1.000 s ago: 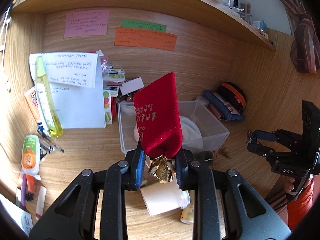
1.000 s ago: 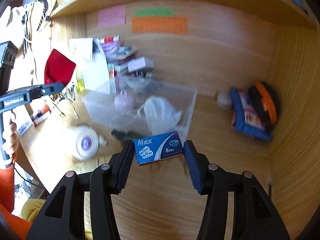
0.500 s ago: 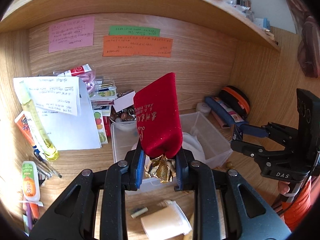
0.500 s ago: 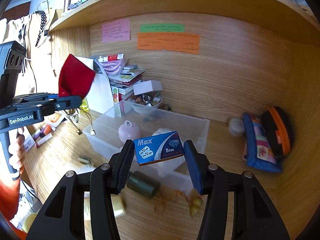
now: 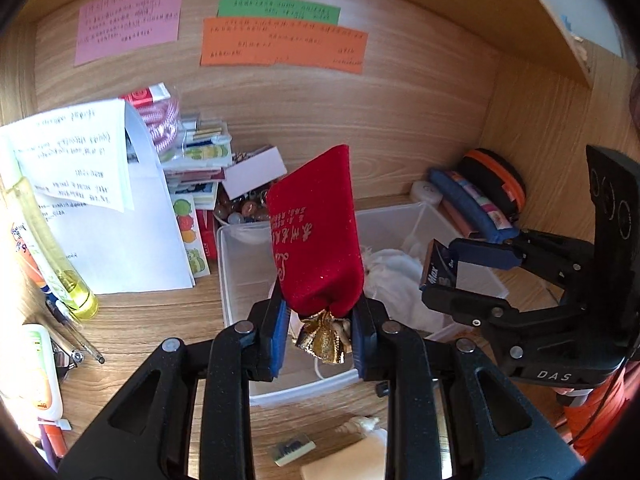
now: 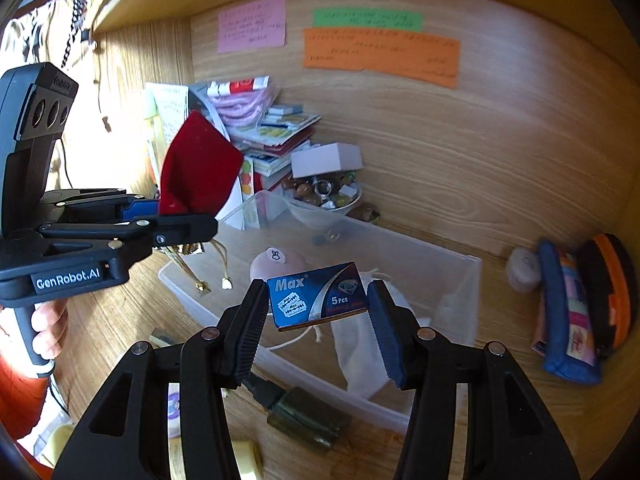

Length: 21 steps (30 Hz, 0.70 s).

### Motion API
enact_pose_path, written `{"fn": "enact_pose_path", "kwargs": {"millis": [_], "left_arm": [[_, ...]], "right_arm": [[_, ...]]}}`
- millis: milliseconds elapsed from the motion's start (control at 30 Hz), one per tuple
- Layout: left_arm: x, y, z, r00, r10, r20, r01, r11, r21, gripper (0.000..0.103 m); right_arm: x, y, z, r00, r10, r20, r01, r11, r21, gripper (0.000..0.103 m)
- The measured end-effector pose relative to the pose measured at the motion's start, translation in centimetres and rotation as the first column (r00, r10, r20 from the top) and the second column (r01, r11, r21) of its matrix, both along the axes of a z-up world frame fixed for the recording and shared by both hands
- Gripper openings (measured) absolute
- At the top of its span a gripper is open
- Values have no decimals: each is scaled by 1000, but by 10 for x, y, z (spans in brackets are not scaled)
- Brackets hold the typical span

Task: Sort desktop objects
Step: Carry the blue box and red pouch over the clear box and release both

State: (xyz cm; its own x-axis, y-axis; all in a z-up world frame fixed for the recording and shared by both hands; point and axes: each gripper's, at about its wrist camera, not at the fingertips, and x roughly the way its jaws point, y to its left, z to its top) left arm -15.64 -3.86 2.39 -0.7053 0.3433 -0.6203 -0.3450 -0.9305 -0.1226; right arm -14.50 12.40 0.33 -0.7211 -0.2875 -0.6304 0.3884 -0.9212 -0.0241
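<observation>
My left gripper (image 5: pixel 318 320) is shut on a red velvet pouch (image 5: pixel 316 232) with a gold tie, held upright above the near-left part of a clear plastic bin (image 5: pixel 240 280). The pouch also shows in the right wrist view (image 6: pixel 196 172). My right gripper (image 6: pixel 318 304) is shut on a blue "Max" razor blade box (image 6: pixel 318 296), held above the bin (image 6: pixel 460 280). In the left wrist view the box (image 5: pixel 438 268) hangs over the bin's right side. A white cloth bag (image 5: pixel 394 272) and a pink round object (image 6: pixel 280 260) lie inside the bin.
Papers and a yellow spray bottle (image 5: pixel 48 248) stand at the left, with booklets and a bowl of beads (image 6: pixel 324 196) behind the bin. Pouches (image 6: pixel 580 300) lean in the right corner. A dark green bottle (image 6: pixel 308 416) and small items lie in front of the bin.
Both grippers have moved forward and now hold their objects over the bin. Their grips have not changed.
</observation>
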Motion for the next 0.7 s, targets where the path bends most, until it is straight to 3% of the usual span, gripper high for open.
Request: {"fn": "enact_pose_path", "kwargs": {"millis": [700], "left_arm": [[-26,-2,-47,992,-10,129,15,999,-31,27]], "right_arm": [[-44,-16,-46,989,26,145,-28,1000,14,48]]}}
